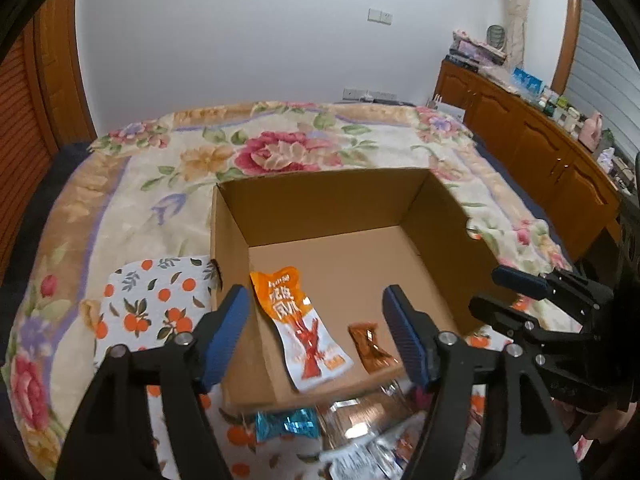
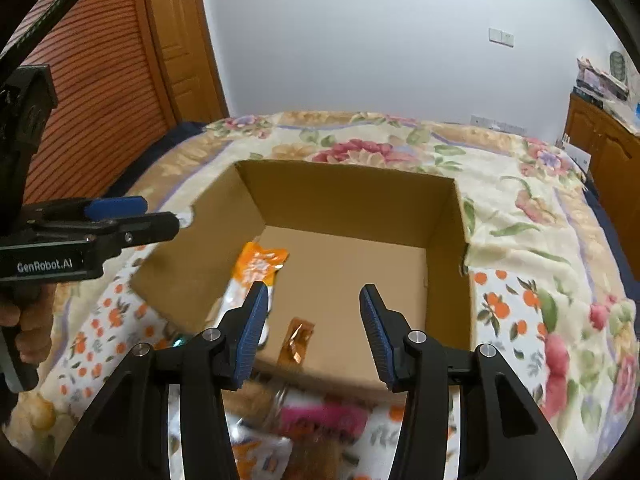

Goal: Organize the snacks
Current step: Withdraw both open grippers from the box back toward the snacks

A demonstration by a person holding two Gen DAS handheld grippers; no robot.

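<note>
An open cardboard box [image 1: 320, 200] [image 2: 344, 184] sits on the bed. Inside lie an orange-and-white snack packet [image 1: 304, 328] [image 2: 256, 268] and a small brown candy wrapper [image 1: 370, 344] [image 2: 298, 340]. My left gripper [image 1: 316, 332] is open and empty above the box's near edge. My right gripper [image 2: 314, 328] is open and empty above the near edge too; it also shows in the left wrist view [image 1: 516, 292]. More snacks lie in front of the box: a blue wrapped candy [image 1: 286, 424], clear packets [image 1: 360, 412], a pink packet [image 2: 324, 420].
The box and snacks rest on an orange-fruit print cloth [image 1: 148, 304] [image 2: 508, 312] over a floral blanket [image 1: 280, 152] [image 2: 360, 140]. A wooden cabinet [image 1: 532, 148] with clutter stands along the right wall. A wooden door [image 2: 120, 80] is at the left.
</note>
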